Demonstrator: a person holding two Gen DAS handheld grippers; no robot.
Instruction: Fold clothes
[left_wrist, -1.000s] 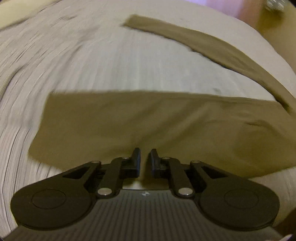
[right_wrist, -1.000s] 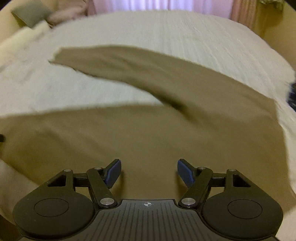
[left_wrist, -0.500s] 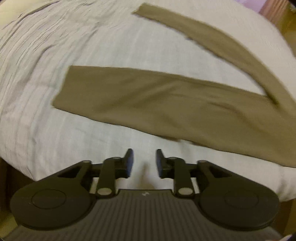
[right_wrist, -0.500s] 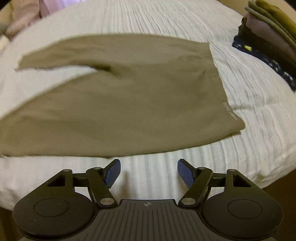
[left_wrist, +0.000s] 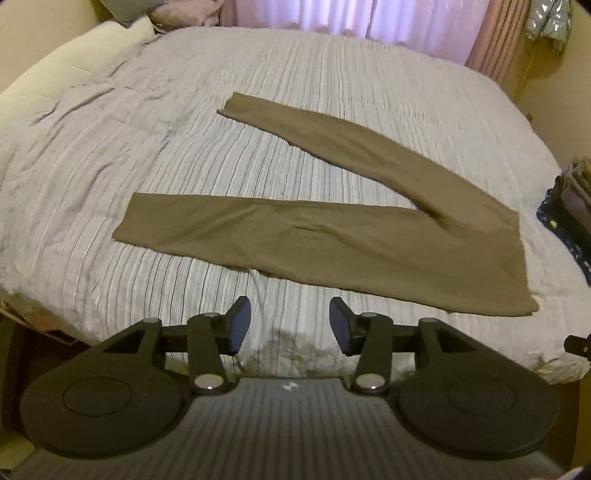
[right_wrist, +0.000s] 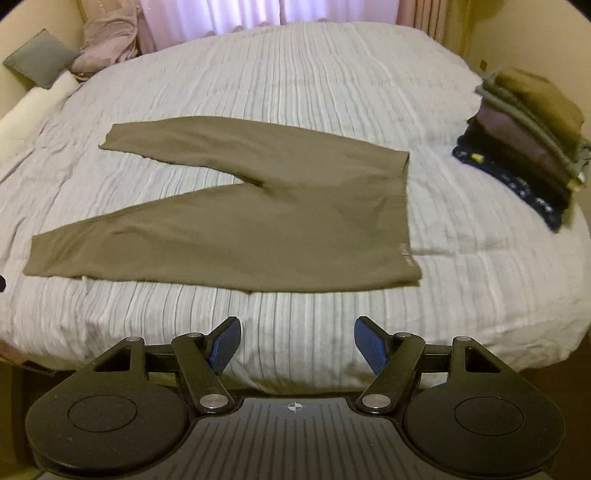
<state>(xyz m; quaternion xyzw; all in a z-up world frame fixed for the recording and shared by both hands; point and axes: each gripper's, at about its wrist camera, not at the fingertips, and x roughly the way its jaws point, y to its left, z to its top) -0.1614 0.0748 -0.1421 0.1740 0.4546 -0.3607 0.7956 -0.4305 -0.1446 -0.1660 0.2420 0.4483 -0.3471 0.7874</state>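
Olive-brown leggings (left_wrist: 332, 243) lie flat on the white ribbed bedspread (left_wrist: 184, 147), legs spread in a V toward the left, waistband at the right. They also show in the right wrist view (right_wrist: 266, 229). My left gripper (left_wrist: 290, 325) is open and empty, held back over the bed's near edge, short of the lower leg. My right gripper (right_wrist: 297, 345) is open and empty, also over the near edge, below the hip area.
A stack of folded clothes (right_wrist: 528, 140) sits on the bed at the right, also in the left wrist view (left_wrist: 572, 199). Pillows and a pink bundle (right_wrist: 103, 48) lie at the far left. Curtains (left_wrist: 351, 18) hang behind the bed.
Both grippers have pulled back from the leggings to the bed's near edge. The left gripper, nearly shut a second ago, has opened. The leggings now lie flat and free.
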